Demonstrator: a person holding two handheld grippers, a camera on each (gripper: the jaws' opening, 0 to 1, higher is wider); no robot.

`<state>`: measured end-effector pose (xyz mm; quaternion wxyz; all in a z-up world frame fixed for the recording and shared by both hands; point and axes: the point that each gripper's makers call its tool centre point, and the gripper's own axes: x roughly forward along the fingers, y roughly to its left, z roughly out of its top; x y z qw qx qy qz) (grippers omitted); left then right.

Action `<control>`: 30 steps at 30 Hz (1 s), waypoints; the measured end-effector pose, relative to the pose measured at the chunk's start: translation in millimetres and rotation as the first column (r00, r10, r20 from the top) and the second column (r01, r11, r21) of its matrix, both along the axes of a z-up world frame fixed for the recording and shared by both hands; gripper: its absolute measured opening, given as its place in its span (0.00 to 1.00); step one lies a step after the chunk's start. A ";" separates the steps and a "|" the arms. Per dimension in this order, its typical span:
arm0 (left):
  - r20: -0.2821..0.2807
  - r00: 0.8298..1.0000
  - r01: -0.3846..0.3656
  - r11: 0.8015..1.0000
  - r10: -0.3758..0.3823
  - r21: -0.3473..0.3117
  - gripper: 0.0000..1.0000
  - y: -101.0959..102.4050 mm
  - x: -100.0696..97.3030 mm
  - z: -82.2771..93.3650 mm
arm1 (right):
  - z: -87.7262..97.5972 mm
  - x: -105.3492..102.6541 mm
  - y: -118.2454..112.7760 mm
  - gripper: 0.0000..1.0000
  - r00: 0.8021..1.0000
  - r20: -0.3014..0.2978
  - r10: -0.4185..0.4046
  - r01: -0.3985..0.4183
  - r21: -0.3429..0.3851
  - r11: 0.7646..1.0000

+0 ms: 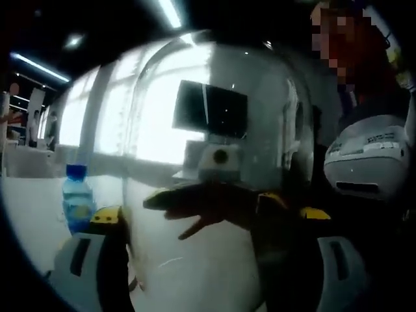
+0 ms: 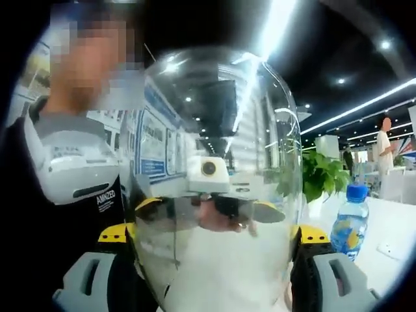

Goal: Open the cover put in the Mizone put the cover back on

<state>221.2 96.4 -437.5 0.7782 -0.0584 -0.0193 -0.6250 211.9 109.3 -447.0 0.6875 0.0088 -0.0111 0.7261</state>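
While both grippers, left gripper (image 1: 211, 250) and right gripper (image 2: 218, 257), clamp the clear dome cover (image 2: 221, 162) from opposite sides to hold it raised, the Mizone bottle (image 2: 349, 224) waits at three o'clock on the white table (image 2: 390, 227).

My left tongs (image 1: 214, 260) and right tongs (image 2: 218, 266) are cut off by the bottom edge of their views. The clear cover (image 2: 218, 175) between the jaws smears everything behind it. The Mizone bottle (image 1: 77, 198) label is too blurred to read. Jaw contact on the cover cannot be confirmed.
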 end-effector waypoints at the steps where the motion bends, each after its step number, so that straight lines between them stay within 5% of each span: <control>1: 0.000 1.000 0.000 1.000 0.000 0.002 0.87 0.0 0.0 0.8 | 1.1 0.7 -0.3 0.91 1.000 -0.001 0.000 0.000 -0.003 1.000; 10: -0.032 0.999 0.003 1.000 -0.004 -0.024 0.87 2.1 7.2 23.2 | 23.1 5.8 1.8 0.91 0.999 -0.038 -0.013 0.014 0.025 1.000; 18: -0.017 1.000 0.002 1.000 -0.002 0.001 0.87 2.3 6.3 28.6 | 28.1 3.8 5.2 0.90 1.000 -0.009 -0.008 0.008 -0.015 1.000; 25: -0.070 0.997 -0.029 0.996 0.023 -0.086 0.87 6.4 11.8 42.9 | 36.6 10.0 5.3 0.91 0.996 -0.085 -0.007 0.011 0.044 0.999; 30: -0.057 0.998 -0.017 1.000 0.018 0.022 0.87 0.7 7.8 24.0 | 26.8 7.7 5.1 0.91 0.998 -0.055 0.003 -0.003 -0.012 1.000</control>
